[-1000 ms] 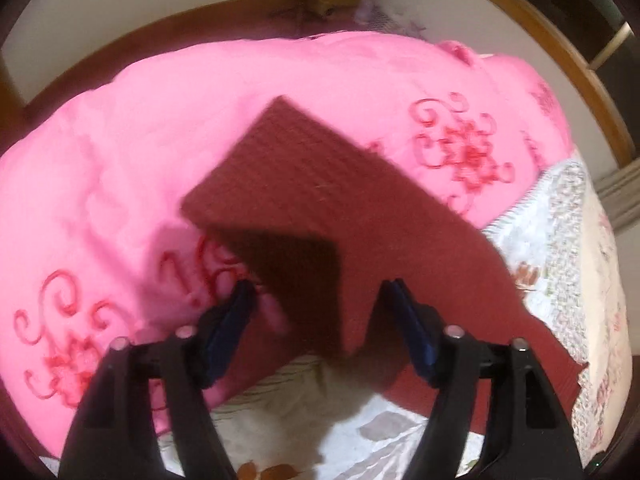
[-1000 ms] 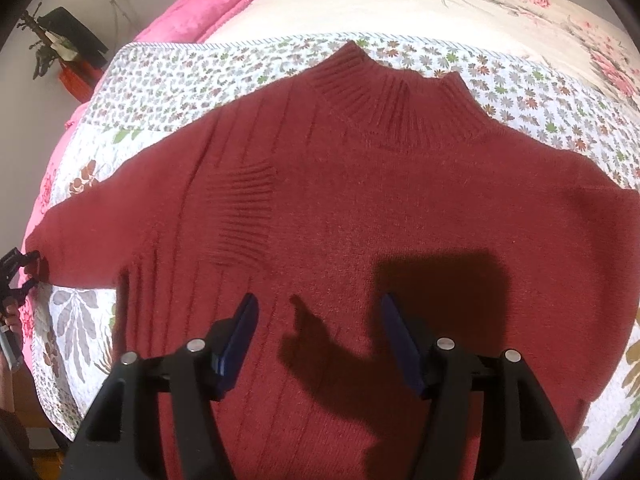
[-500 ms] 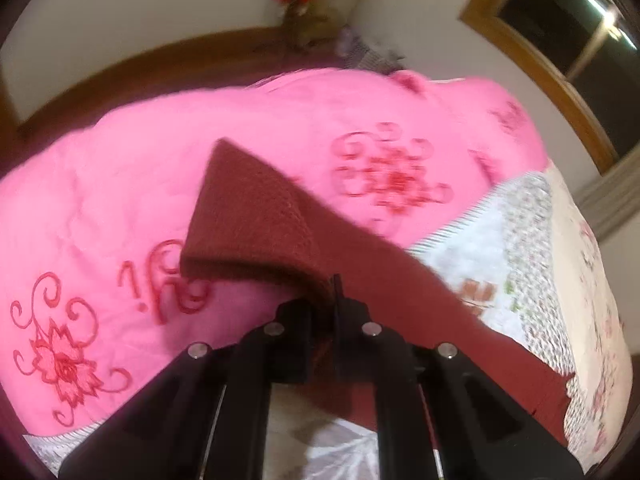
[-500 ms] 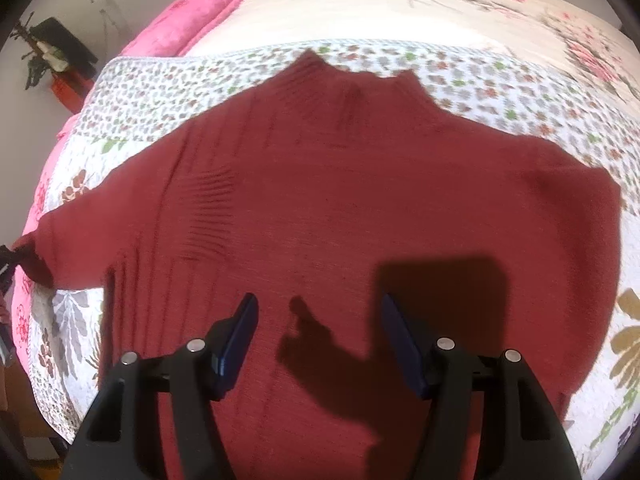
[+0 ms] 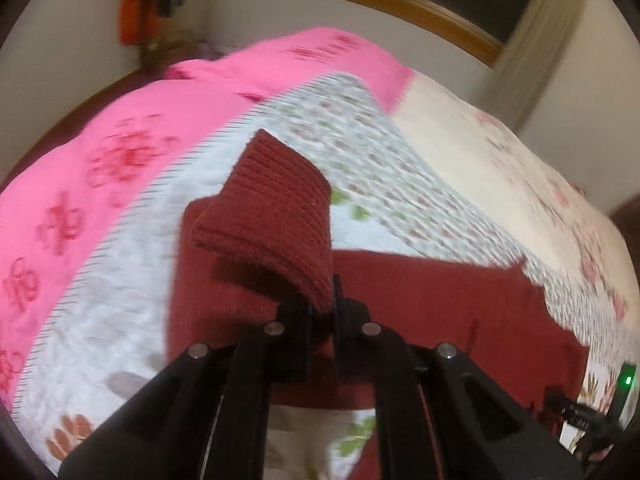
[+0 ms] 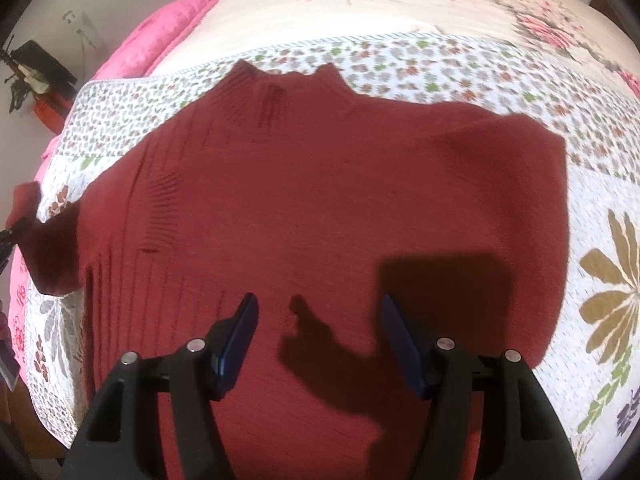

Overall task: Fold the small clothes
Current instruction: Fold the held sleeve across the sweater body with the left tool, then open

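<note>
A dark red knit sweater (image 6: 320, 208) lies flat on the bed, collar at the far side. My right gripper (image 6: 318, 320) hovers open over its lower middle, nothing between the fingers. In the left wrist view my left gripper (image 5: 322, 308) is shut on the ribbed sleeve cuff (image 5: 272, 216), which it holds lifted and doubled back above the rest of the sleeve (image 5: 440, 304). The same raised sleeve end (image 6: 26, 200) shows at the far left edge of the right wrist view.
The sweater rests on a floral patchwork quilt (image 6: 480, 76). A pink embroidered quilt (image 5: 100, 160) covers the bed's left part. A wood-framed window (image 5: 420, 4) and a curtain (image 5: 532, 32) stand behind the bed. Dark clutter (image 6: 32, 76) sits on the floor at left.
My left gripper went from open to shut on the sleeve cuff, then lifted it and carried it off the pink quilt toward the sweater body. The right gripper drew back slightly and stayed open.
</note>
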Available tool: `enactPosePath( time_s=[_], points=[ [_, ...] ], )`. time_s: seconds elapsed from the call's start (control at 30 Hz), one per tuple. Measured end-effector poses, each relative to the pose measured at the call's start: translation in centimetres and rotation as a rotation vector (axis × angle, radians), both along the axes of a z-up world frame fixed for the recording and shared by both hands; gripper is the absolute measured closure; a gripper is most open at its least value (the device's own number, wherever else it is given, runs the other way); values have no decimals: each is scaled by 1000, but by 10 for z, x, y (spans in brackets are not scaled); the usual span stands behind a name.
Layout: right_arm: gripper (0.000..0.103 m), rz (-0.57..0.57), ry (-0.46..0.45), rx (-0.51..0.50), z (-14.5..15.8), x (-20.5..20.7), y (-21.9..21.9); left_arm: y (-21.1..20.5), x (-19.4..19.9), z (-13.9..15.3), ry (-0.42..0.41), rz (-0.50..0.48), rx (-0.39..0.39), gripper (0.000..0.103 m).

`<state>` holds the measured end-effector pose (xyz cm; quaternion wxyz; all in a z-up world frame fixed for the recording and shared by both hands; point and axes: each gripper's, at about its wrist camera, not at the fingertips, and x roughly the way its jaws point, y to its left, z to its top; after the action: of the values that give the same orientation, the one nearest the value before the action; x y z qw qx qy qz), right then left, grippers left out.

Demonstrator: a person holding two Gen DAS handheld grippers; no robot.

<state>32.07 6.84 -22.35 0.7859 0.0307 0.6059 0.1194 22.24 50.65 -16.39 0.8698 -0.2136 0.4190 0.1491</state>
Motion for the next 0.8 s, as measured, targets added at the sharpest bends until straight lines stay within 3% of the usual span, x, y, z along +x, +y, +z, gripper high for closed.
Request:
enactPosePath(
  time_s=[0.43,0.63,0.67,0.77,0.8],
  points=[
    [38,-44,5,10,-3,-10,-35,-143,49,-39,32,-246,-82,97],
    [38,-65,14,20,-6,-10,-43,-196,60,-69,90,-349,-75,93],
    [38,-70,18,21,-8,-10,-43,-202,62,-77,115,-367,-79,91],
    [38,-77,34,24,-13,-9,-43,-216,63,-99,180,-445,-140,52],
    [38,-77,38,21,-14,-9,-42,-220,62,-104,194,-483,-177,46]
  ],
)
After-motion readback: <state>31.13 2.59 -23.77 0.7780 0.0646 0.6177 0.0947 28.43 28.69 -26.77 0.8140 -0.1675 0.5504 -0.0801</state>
